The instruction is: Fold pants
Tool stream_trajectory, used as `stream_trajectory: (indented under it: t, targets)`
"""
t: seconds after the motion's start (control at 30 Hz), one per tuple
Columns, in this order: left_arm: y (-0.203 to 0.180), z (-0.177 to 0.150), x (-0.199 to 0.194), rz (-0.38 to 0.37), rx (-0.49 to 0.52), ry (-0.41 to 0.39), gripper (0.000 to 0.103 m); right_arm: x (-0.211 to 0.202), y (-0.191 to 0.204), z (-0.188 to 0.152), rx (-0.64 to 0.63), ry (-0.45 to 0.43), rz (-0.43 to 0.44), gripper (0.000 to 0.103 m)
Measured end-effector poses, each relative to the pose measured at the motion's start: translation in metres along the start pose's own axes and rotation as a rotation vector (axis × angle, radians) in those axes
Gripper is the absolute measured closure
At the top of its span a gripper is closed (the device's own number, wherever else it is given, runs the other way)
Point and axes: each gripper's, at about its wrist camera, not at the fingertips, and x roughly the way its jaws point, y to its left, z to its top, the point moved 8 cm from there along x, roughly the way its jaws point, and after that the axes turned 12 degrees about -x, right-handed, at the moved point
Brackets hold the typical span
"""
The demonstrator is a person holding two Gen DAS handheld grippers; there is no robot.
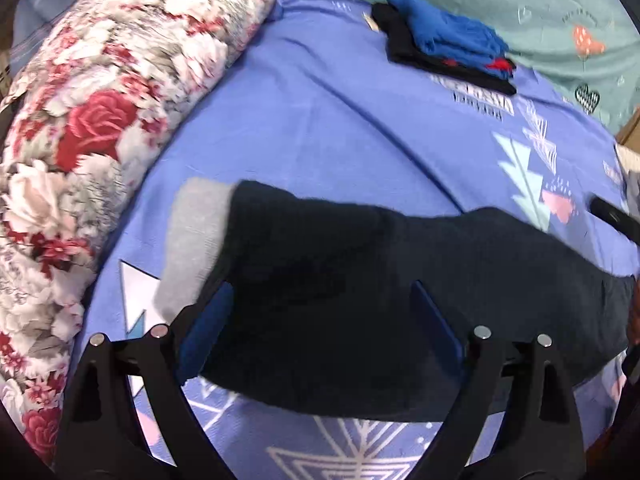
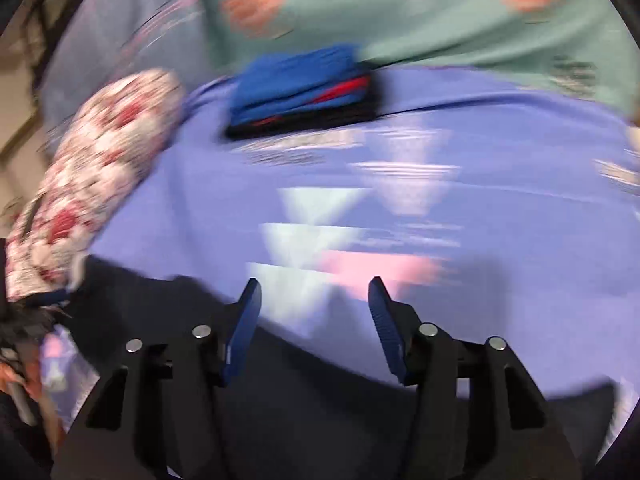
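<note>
Left wrist view: dark pants (image 1: 360,288) with a grey waistband (image 1: 196,236), spread across the middle and lower part of the frame on a blue patterned sheet (image 1: 320,128). Left gripper (image 1: 324,320) low in the frame, fingers set wide apart, blue pads partly hidden against the dark fabric; contact with the cloth not determinable. Floral pillow (image 1: 92,128) along the left edge. Stack of folded clothes (image 1: 444,48), blue over black, at upper right, well apart from the pants. Teal printed cloth (image 1: 540,8) beyond the stack.

Right wrist view, motion-blurred: right gripper (image 2: 316,328) at lower centre, fingers apart, nothing between them. Pants (image 2: 320,400) running as a dark band along the bottom of the frame beneath the fingers. Blue sheet (image 2: 480,208) filling the centre. Folded stack (image 2: 304,88) at upper centre, floral pillow (image 2: 100,172) at left, teal cloth (image 2: 400,12) across the top.
</note>
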Motion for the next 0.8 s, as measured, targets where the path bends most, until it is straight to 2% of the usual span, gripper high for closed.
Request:
stream_trajectory:
  t: [0.03,0.1,0.2,0.27,0.3,0.33,0.37,0.53,0.67,0.8]
  targets:
    - [0.001,-0.005,0.007,-0.002,-0.008,0.031,0.012,0.023,0.021,0.007,-0.017,0.039,0.081,0.048]
    - [0.005,-0.015,0.015,-0.014,-0.036,0.083,0.012,0.058,0.057,0.009,-0.058,0.126,0.173,0.049]
    - [0.008,-0.023,0.012,-0.029,-0.016,0.054,0.012,0.090,0.087,0.010,-0.130,0.202,0.203,0.049]
    - [0.010,-0.029,0.014,-0.021,0.011,0.072,0.012,0.100,0.091,0.005,-0.147,0.246,0.223,0.051]
    - [0.011,-0.031,0.016,-0.020,0.014,0.077,0.012,0.101,0.095,0.003,-0.153,0.252,0.232,0.061]
    - [0.011,-0.033,0.016,-0.015,0.025,0.078,0.012,0.101,0.101,0.002,-0.175,0.253,0.259,0.079]
    - [0.011,-0.035,0.016,-0.008,0.036,0.079,0.012,0.099,0.112,0.000,-0.208,0.267,0.313,0.082]
    - [0.010,-0.042,0.016,0.010,0.075,0.088,0.012,0.088,0.125,-0.002,-0.330,0.259,0.285,0.095]
    - [0.013,-0.041,0.015,-0.009,0.058,0.095,0.012,0.069,0.118,0.018,-0.353,0.112,0.195,0.102]
    - [0.013,-0.040,0.016,-0.006,0.055,0.093,0.012,0.094,0.118,0.008,-0.386,0.154,0.146,0.102]
